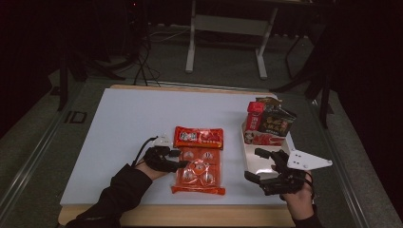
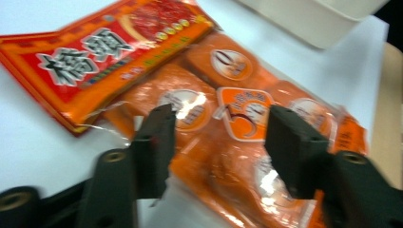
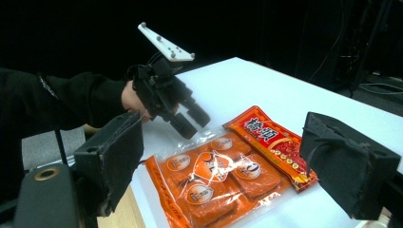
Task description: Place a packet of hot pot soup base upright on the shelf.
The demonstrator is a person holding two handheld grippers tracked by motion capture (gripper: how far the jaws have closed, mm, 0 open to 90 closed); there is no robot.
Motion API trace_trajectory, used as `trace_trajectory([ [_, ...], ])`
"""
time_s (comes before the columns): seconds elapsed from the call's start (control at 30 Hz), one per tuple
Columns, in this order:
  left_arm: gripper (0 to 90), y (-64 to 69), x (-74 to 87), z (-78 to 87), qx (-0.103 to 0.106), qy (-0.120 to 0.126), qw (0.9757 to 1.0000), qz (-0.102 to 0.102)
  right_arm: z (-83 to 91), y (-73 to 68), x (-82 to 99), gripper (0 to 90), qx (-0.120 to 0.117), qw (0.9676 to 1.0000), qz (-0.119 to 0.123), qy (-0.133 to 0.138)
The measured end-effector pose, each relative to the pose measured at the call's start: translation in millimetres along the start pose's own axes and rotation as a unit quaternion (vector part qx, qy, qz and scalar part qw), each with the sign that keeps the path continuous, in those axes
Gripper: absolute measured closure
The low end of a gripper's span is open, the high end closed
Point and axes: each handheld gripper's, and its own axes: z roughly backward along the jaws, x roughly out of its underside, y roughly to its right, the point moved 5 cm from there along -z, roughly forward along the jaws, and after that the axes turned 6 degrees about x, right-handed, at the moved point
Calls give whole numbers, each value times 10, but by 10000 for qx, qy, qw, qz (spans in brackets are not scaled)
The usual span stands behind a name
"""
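- Black jaws of your left gripper (image 2: pixel 216 142) stand parted over the orange multipack (image 2: pixel 237 142), one pad on either side of the printed seal, neither pressing on the wrapper; released, nothing held.
- Your left gripper (image 1: pixel 178 159) sits at the pack's left edge in the high view, angled down toward it, which reads as a release, or a grip not yet taken.
- That orange multipack (image 1: pixel 198 173) lies flat on the bench (image 1: pixel 128 118), near your edge and roughly in the middle, its round-labelled cakes face up under clear film.
- Just past it lies the red packet (image 1: pixel 198 137), flat as well, its near edge touching or slightly overlapping the multipack's far edge; I can't tell which lies on top.
- Your right gripper (image 1: pixel 266 166) hovers with jaws spread wide and empty, as its own view shows, both pads (image 3: pixel 111 156) well clear of the packs.
- It hangs over the near end of the white tray (image 1: pixel 252 164), probably waiting to steady it or take the next item.
- At the tray's far end a few snacks stand upright, a red bottle-shaped pack (image 1: pixel 254 116) and a dark bag (image 1: pixel 277 121) leaning together, so the flat packs on the bench look like the ones left to load.
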Motion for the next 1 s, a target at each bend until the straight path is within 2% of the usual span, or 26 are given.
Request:
trace_trajectory([
  [0.03,388,0,0,0,0,0,10000,0,-1,0,1,146,6,10000,9,-5],
  [0.1,377,-95,-39,23,-206,154,9996,70,-2,1,3,146,5,10000,1,-14],
  [0.2,323,-149,-61,36,-264,224,9994,17,-3,0,6,146,8,10000,2,-21],
  [0.23,321,-189,-74,34,-364,315,9988,0,-5,1,9,146,9,10000,2,-31],
  [0.27,321,-258,-97,26,-638,453,9969,29,-6,0,9,146,10,10000,-3,-30],
  [0.37,272,-325,-113,25,-586,559,9966,121,-1,-6,5,145,10,10000,6,-27],
  [0.4,271,-414,-112,12,-844,515,9951,44,1,-6,5,146,16,10000,7,-25],
  [0.43,271,-414,-112,12,-844,515,9951,44,1,-6,5,146,16,10000,7,-25],
  [0.47,271,-443,-110,11,-951,510,9942,3,2,-3,5,146,18,10000,9,-15],
  [0.5,271,-517,-111,16,-1124,564,9921,22,3,0,6,145,20,10000,2,-16],
  [0.53,271,-545,-120,22,-1121,676,9914,92,3,0,7,146,23,10000,-1,-18],
  [0.57,271,-545,-120,22,-1121,676,9914,92,3,0,7,146,21,10000,-2,-18],
  [0.6,271,-605,-129,32,-1067,692,9914,325,3,1,7,146,19,10000,-2,-16],
  [0.63,271,-637,-133,34,-1085,615,9909,512,3,1,7,145,22,10000,3,-17],
  [0.67,271,-637,-133,34,-1085,615,9909,512,3,1,7,145,22,10000,3,-17],
  [0.7,260,-678,-135,28,-1101,430,9908,652,3,1,6,146,33,10000,23,-12],
  [0.73,211,-678,-135,28,-1101,430,9908,652,3,-1,6,145,32,10000,19,-22],
  [0.77,175,-683,-134,17,-967,376,9928,599,2,-1,7,145,38,10000,22,-20],
  [0.83,176,-701,-133,-21,-897,253,9943,519,1,-2,8,145,41,10000,27,-24],
  [0.97,209,-756,-132,-97,-881,160,9945,541,-2,-5,12,145,32,10000,22,-35],
  [1.0,230,-794,-130,-135,-919,139,9938,616,-2,-6,12,145,30,10000,22,-38],
])
